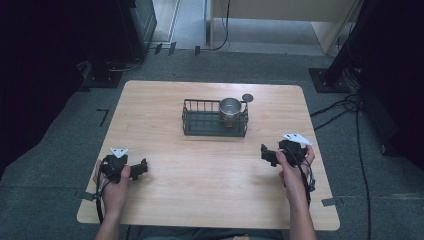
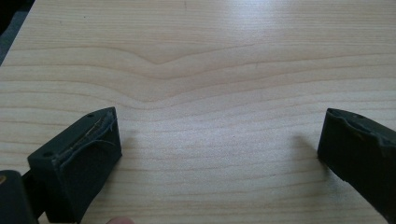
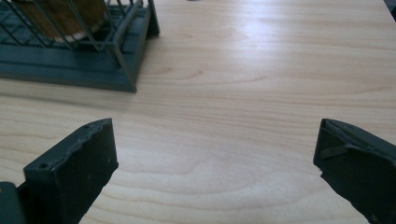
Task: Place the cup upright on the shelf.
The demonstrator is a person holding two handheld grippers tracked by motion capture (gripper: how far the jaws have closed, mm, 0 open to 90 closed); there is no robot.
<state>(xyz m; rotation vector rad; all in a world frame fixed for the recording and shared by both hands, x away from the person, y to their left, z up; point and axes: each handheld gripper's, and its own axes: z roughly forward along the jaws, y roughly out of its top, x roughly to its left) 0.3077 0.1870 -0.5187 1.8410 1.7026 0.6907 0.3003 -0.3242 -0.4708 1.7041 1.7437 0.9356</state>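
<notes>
1. In the high view my left gripper (image 1: 142,167) sits in the lower left of the frame and my right gripper (image 1: 264,151) in the lower right, each low over the wooden table (image 1: 210,195) and well apart from the other.
2. That view places the wire rack (image 1: 200,125) just above the centre of the frame, with the metal cup (image 1: 230,111) standing upright in its right end, between my two grippers but farther up the frame.
3. My left gripper view (image 2: 219,140) adds what the high view cannot: the jaws stand wide apart, bare wood grain between them, nothing held.
4. My right gripper view (image 3: 215,149) shows its jaws equally spread and empty, with a corner of the rack (image 3: 116,60) and the cup's lower part (image 3: 60,16) in the upper left.
</notes>
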